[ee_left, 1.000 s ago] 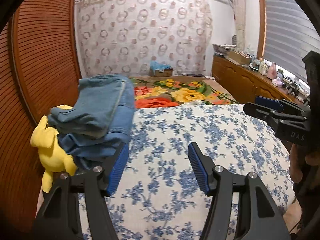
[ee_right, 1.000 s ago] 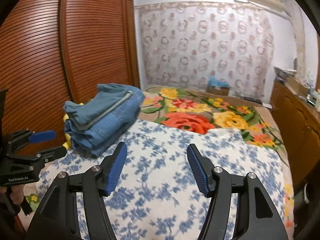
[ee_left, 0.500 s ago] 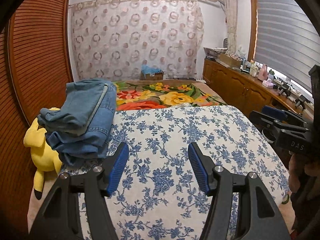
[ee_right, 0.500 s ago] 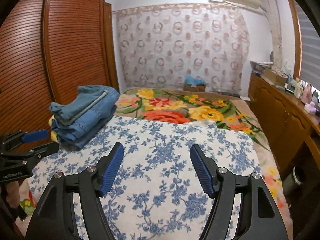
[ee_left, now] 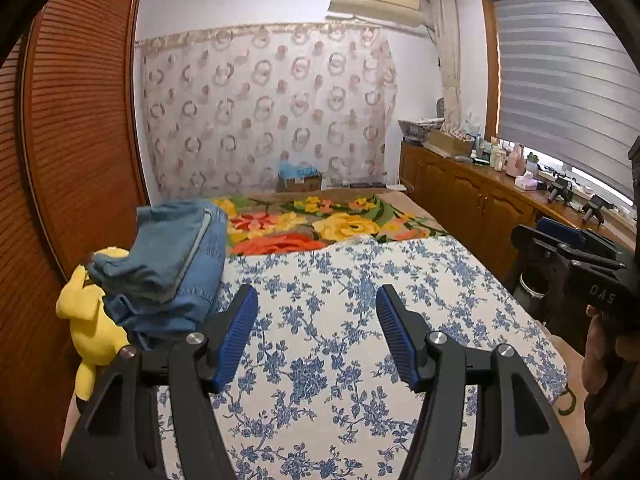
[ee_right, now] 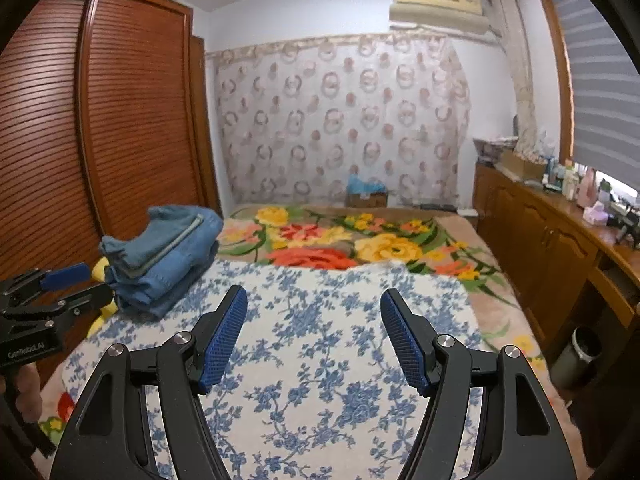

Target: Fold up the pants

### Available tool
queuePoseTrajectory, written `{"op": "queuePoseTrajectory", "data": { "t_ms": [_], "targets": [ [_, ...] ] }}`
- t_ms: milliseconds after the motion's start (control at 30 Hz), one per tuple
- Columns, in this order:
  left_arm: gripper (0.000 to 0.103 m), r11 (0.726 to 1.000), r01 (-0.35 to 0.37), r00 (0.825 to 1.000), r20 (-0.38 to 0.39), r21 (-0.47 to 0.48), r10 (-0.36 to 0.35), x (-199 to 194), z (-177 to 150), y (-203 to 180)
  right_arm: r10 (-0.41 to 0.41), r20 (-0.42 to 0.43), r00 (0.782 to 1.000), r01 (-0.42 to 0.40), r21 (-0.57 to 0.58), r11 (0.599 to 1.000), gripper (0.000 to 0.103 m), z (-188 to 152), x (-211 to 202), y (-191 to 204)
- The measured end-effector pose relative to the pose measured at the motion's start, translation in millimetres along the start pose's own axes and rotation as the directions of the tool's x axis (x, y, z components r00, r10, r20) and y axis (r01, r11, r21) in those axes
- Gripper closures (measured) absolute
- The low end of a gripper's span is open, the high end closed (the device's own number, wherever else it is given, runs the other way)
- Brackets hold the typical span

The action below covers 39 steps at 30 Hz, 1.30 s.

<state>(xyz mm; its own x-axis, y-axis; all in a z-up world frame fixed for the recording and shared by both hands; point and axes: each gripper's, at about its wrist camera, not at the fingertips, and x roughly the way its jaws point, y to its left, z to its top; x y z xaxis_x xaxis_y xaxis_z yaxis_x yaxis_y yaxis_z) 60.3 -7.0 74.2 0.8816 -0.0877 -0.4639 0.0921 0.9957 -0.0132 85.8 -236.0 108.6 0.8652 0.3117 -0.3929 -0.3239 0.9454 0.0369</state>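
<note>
The jeans (ee_left: 168, 268) lay folded in a thick stack at the far left of the bed (ee_left: 340, 320), partly over a yellow toy (ee_left: 90, 320) at the edge. Their long axis ran near to far, the rounded fold pointing far, the loose ends near. Both left tongs (ee_left: 316, 330) and right tongs (ee_right: 314, 334) stood wide apart, holding nothing. Judged from this, the fold looked finished; the best move was to leave the stack undisturbed and keep both tongs clear of it

Both wrist views look slightly downward along the bed (ee_left: 360, 280), toward the curtained far wall; each shares the bed's left edge.
</note>
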Motion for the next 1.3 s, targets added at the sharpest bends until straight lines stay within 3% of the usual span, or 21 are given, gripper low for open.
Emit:
{"op": "queuePoseTrajectory", "data": {
  "t_ms": [367,1300],
  "targets": [
    [0.042,1.000,-0.005,0.998,0.069,-0.003,0.005,-25,10,-1,-0.030,0.077,0.997,0.031,-0.005,1.000,0.032,9,-26,7],
    [0.042,1.000,-0.017,0.997,0.076,-0.011,0.018,-29,8,8,-0.032,0.070,0.997,0.033,-0.014,0.999,0.031,3,-25,13]
  ]
}}
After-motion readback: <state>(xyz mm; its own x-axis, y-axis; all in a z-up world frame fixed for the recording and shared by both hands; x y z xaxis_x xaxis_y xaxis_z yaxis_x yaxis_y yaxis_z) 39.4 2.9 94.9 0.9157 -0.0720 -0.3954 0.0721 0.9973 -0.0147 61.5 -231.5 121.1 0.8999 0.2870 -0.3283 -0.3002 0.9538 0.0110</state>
